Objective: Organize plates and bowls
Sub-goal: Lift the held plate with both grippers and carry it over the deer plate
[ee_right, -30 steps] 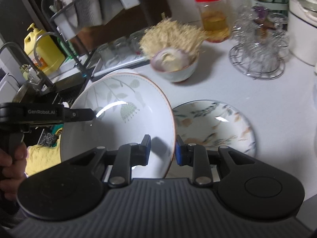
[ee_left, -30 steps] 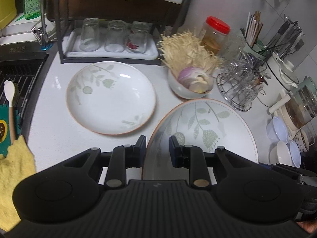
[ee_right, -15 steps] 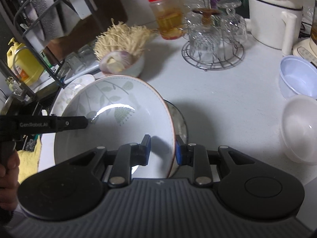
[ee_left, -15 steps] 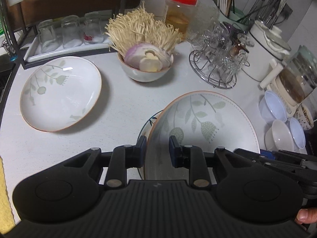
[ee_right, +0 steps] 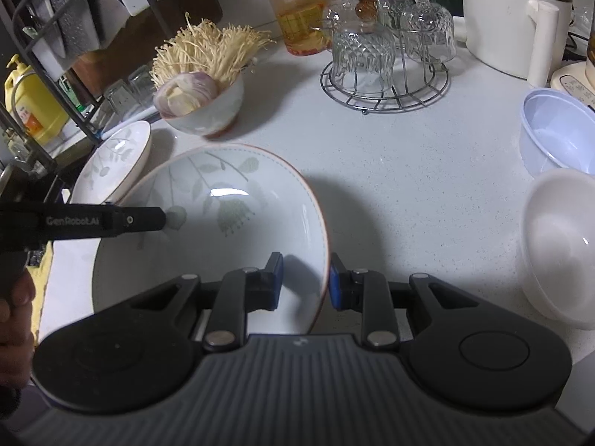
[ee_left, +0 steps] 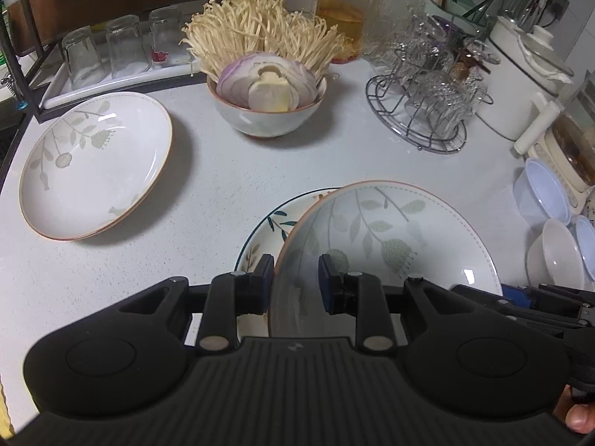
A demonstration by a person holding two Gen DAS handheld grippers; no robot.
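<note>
A white deep plate with a green leaf pattern [ee_left: 390, 245] is held tilted by both grippers. My left gripper [ee_left: 296, 278] is shut on its left rim. My right gripper [ee_right: 305, 278] is shut on the right rim of the same plate [ee_right: 223, 204]. Beneath it, a blue-rimmed floral plate [ee_left: 267, 230] lies on the white counter, mostly covered; I cannot tell if the two touch. A second leaf-pattern plate [ee_left: 93, 163] rests on the counter to the left. The left gripper's finger [ee_right: 111, 221] shows in the right wrist view.
A bowl of onion and enoki mushrooms [ee_left: 267, 111] stands behind the plates. A wire rack of glasses [ee_right: 383, 85] and a white kettle [ee_right: 513, 18] are at the back right. A white bowl [ee_right: 557, 249] and a pale blue bowl [ee_right: 557, 137] sit at right. Upturned glasses [ee_left: 122, 52] stand on a tray.
Both grippers have carried the leaf-pattern plate rightward and lower, from beside the second leaf plate to over the blue-rimmed plate. Their grip on it has not changed.
</note>
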